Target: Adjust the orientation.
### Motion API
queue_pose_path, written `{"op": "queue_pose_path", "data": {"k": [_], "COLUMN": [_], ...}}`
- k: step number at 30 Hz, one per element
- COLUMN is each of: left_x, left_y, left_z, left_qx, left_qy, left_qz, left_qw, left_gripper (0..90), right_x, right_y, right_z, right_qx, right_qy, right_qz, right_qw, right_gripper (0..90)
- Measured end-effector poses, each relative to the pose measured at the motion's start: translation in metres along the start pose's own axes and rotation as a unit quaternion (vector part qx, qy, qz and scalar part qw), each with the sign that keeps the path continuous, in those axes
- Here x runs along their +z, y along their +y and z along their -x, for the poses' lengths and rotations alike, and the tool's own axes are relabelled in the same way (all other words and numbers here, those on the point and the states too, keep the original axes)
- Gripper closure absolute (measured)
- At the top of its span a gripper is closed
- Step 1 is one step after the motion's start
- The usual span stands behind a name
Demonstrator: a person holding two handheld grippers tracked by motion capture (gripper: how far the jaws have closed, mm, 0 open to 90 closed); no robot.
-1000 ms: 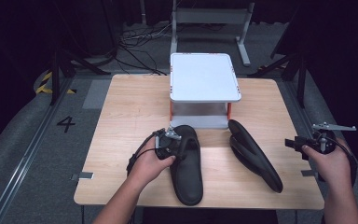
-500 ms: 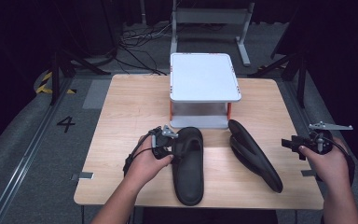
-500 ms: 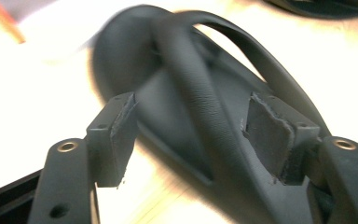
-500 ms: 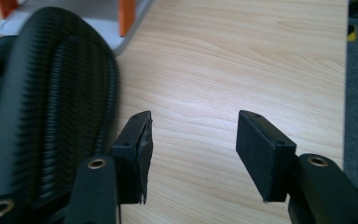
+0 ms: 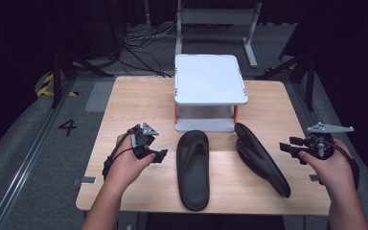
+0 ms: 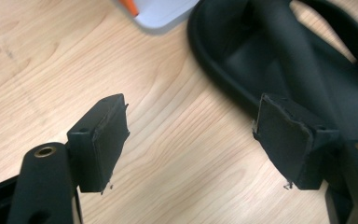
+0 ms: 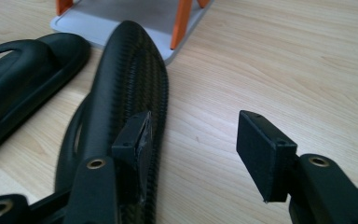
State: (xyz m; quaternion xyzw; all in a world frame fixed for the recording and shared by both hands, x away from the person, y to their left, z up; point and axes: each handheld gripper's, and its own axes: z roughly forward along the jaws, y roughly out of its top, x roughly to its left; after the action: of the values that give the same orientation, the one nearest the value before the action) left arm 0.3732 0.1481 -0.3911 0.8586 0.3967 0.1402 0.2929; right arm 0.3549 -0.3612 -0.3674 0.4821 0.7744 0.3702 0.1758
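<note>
Left slipper [image 5: 193, 168] has been set flat at lower centre; the left gripper [image 5: 163, 155], jaws just opened wide and empty, sits beside it. The tipped right slipper [image 5: 260, 158] probably gets grabbed next by the half-open, empty right gripper [image 5: 284, 147].
</note>
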Motion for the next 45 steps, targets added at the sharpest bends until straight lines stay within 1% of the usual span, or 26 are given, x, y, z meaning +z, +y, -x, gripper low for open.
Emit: {"op": "queue_pose_path", "data": {"k": [1, 3, 4, 5, 6, 9, 12, 13, 14, 15, 18, 22, 24, 25, 27, 28, 32, 35, 36, 37, 38, 39, 40, 41, 44, 45], "left_x": [0.0, 0.001, 0.001, 0.001, 0.001, 0.0, 0.001, 0.002, 0.004, 0.004, 0.007, 0.01, 0.012, 0.013, 0.015, 0.016, 0.017, 0.016, 0.015, 0.015, 0.016, 0.017, 0.017, 0.018, 0.02, 0.02], "left_y": [-0.002, -0.007, -0.01, -0.01, -0.011, -0.017, -0.018, -0.019, -0.02, -0.02, -0.021, -0.022, -0.022, -0.022, -0.022, -0.022, -0.022, -0.022, -0.022, -0.022, -0.022, -0.022, -0.022, -0.022, -0.021, -0.021], "left_z": [-0.001, -0.007, -0.008, -0.008, -0.009, -0.011, -0.009, -0.007, -0.003, -0.003, -0.001, 0.002, 0.005, 0.007, 0.008, 0.008, 0.007, 0.006, 0.006, 0.006, 0.006, 0.006, 0.006, 0.006, 0.007, 0.007], "left_qx": [-0.007, -0.003, -0.009, -0.009, -0.006, -0.008, -0.005, -0.007, -0.005, -0.005, 0.004, 0.007, 0.014, 0.01, 0.014, 0.015, 0.016, 0.014, 0.013, 0.014, 0.014, 0.013, 0.014, 0.016, 0.018, 0.018], "left_qy": [0.003, 0.016, 0.017, 0.017, 0.021, 0.019, 0.02, 0.018, 0.009, 0.009, 0.005, 0.006, 0.003, 0.004, -0.001, -0.002, -0.001, 0.0, 0.0, 0.0, 0.001, 0.001, -0.001, -0.001, -0.002, -0.002], "left_qz": [-0.005, -0.017, -0.023, -0.023, -0.026, -0.031, -0.032, -0.035, -0.036, -0.036, -0.041, -0.045, -0.046, -0.045, -0.049, -0.05, -0.053, -0.049, -0.048, -0.049, -0.05, -0.05, -0.051, -0.052, -0.055, -0.055], "left_qw": [1.0, 0.9997, 0.9996, 0.9996, 0.9994, 0.9993, 0.9993, 0.9992, 0.9993, 0.9993, 0.9991, 0.9989, 0.9989, 0.9989, 0.9987, 0.9986, 0.9985, 0.9987, 0.9988, 0.9987, 0.9986, 0.9986, 0.9986, 0.9985, 0.9983, 0.9983], "left_gripper": [25.5, 25.4, 25.3, 25.3, 25.3, 25.5, 25.7, 25.7, 25.6, 25.6, 25.5, 25.8, 26.0, 26.0, 26.0, 26.0, 26.0, 26.0, 26.0, 26.0, 26.0, 26.0, 26.0, 26.0, 26.0, 26.0], "right_x": [0.0, 0.0, 0.0, 0.0, 0.002, 0.005, 0.011, 0.011, 0.016, 0.016, 0.027, 0.041, 0.047, 0.05, 0.053, 0.052, 0.05, 0.047, 0.043, 0.043, 0.039, 0.039, 0.037, 0.037, 0.041, 0.041], "right_y": [0.001, 0.005, 0.007, 0.007, 0.011, 0.015, 0.017, 0.017, 0.019, 0.019, 0.018, 0.014, 0.013, 0.012, 0.011, 0.012, 0.012, 0.013, 0.015, 0.015, 0.017, 0.017, 0.018, 0.018, 0.016, 0.016], "right_z": [-0.002, -0.009, -0.014, -0.014, -0.022, -0.033, -0.041, -0.041, -0.045, -0.045, -0.049, -0.047, -0.047, -0.047, -0.048, -0.049, -0.052, -0.054, -0.059, -0.059, -0.067, -0.067, -0.073, -0.073, -0.083, -0.083], "right_qx": [-0.003, -0.011, -0.02, -0.02, -0.03, -0.049, -0.054, -0.054, -0.063, -0.063, -0.07, -0.071, -0.075, -0.078, -0.078, -0.072, -0.066, -0.065, -0.06, -0.06, -0.065, -0.065, -0.069, -0.069, -0.074, -0.074], "right_qy": [0.001, 0.007, 0.011, 0.011, 0.019, 0.033, 0.068, 0.068, 0.075, 0.075, 0.076, 0.057, 0.046, 0.039, 0.037, 0.049, 0.041, 0.056, 0.068, 0.068, 0.078, 0.078, 0.093, 0.093, 0.131, 0.131], "right_qz": [0.001, 0.002, 0.004, 0.004, 0.001, 0.001, 0.001, 0.001, -0.003, -0.003, -0.016, -0.039, -0.051, -0.055, -0.06, -0.066, -0.069, -0.071, -0.077, -0.077, -0.078, -0.078, -0.082, -0.082, -0.089, -0.089], "right_qw": [1.0, 0.9999, 0.9997, 0.9997, 0.9994, 0.9983, 0.9962, 0.9962, 0.9952, 0.9952, 0.9945, 0.9951, 0.9949, 0.9947, 0.9944, 0.994, 0.9946, 0.9938, 0.9929, 0.9929, 0.9918, 0.9918, 0.9899, 0.9899, 0.9846, 0.9846], "right_gripper": [46.1, 45.6, 45.3, 45.3, 44.9, 43.9, 41.7, 41.7, 40.2, 40.2, 38.6, 39.7, 41.7, 43.5, 48.0, 58.0, 61.5, 63.0, 63.1, 63.1, 63.1, 63.1, 63.1, 63.1, 62.8, 62.8]}}
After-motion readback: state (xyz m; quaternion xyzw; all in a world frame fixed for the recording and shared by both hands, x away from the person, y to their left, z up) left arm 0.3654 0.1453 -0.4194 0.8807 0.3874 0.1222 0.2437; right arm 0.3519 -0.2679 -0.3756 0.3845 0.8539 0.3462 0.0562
